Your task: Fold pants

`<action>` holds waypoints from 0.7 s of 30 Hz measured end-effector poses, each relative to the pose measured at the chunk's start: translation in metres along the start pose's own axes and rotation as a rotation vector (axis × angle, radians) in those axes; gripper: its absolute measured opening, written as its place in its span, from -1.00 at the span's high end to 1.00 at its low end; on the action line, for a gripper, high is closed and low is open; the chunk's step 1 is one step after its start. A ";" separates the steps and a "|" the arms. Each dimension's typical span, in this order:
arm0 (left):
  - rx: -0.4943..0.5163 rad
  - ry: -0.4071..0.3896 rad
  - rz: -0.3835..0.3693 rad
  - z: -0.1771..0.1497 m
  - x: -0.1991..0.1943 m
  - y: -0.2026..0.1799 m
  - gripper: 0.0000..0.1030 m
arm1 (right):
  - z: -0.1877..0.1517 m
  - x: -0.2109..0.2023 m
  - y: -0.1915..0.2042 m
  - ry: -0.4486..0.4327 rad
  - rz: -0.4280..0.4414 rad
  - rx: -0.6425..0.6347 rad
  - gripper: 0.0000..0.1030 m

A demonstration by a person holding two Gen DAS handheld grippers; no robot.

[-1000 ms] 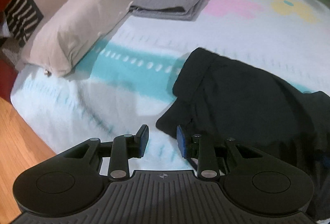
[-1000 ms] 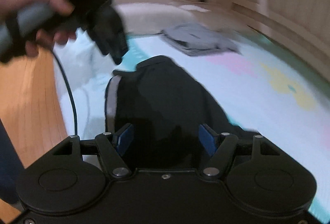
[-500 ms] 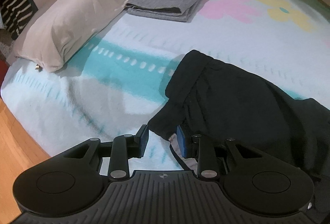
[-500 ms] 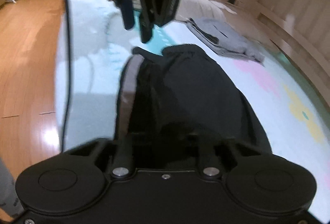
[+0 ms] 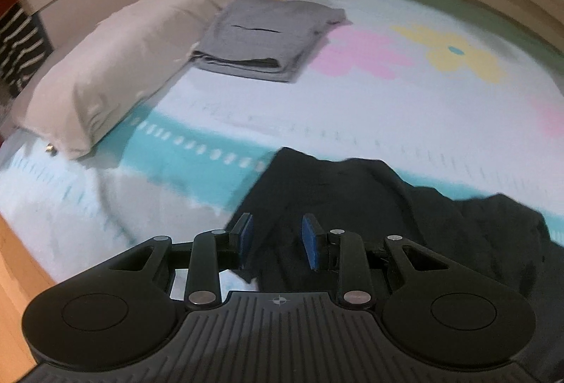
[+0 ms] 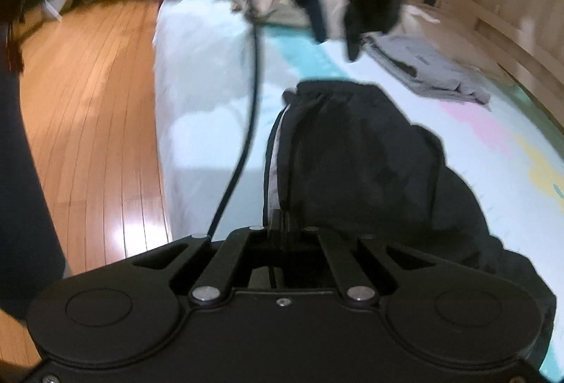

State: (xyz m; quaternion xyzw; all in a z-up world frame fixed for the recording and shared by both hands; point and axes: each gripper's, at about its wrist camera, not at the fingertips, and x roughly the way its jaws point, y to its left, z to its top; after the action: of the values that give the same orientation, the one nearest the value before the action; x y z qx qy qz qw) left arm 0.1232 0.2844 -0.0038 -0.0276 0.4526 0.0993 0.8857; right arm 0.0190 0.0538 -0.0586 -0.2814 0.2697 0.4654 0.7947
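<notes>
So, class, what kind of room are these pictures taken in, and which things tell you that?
Most likely a bedroom: a bed with a flower-patterned cover, a pillow at its head, and folded grey clothing lying beside black pants.

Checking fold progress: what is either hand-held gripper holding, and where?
Right hand-held gripper is shut on the black pants at their near edge; the left holds nothing.

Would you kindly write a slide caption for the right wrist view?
Right gripper shut on the black pants at the bed's edge, left gripper above.
</notes>
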 end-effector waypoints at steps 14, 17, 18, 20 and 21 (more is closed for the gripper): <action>0.151 0.208 0.102 -0.035 0.056 -0.024 0.43 | -0.005 -0.020 -0.023 -0.015 0.104 0.086 0.88; 0.166 0.196 0.121 -0.038 0.055 -0.028 0.43 | -0.009 -0.043 -0.064 -0.042 0.070 0.194 0.24; 0.182 0.195 0.132 -0.037 0.056 -0.031 0.43 | -0.010 -0.049 -0.080 -0.056 0.045 0.235 -0.13; 0.204 0.195 0.154 -0.038 0.056 -0.038 0.43 | -0.016 -0.059 -0.119 -0.083 -0.023 0.347 -0.27; 0.206 0.195 0.158 -0.038 0.057 -0.039 0.44 | -0.019 -0.062 -0.140 -0.093 -0.058 0.407 -0.27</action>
State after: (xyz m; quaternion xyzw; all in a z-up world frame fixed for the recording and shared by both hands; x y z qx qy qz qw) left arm 0.1333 0.2497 -0.0741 0.0896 0.5452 0.1188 0.8250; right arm 0.1142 -0.0531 -0.0014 -0.1007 0.3131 0.3906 0.8598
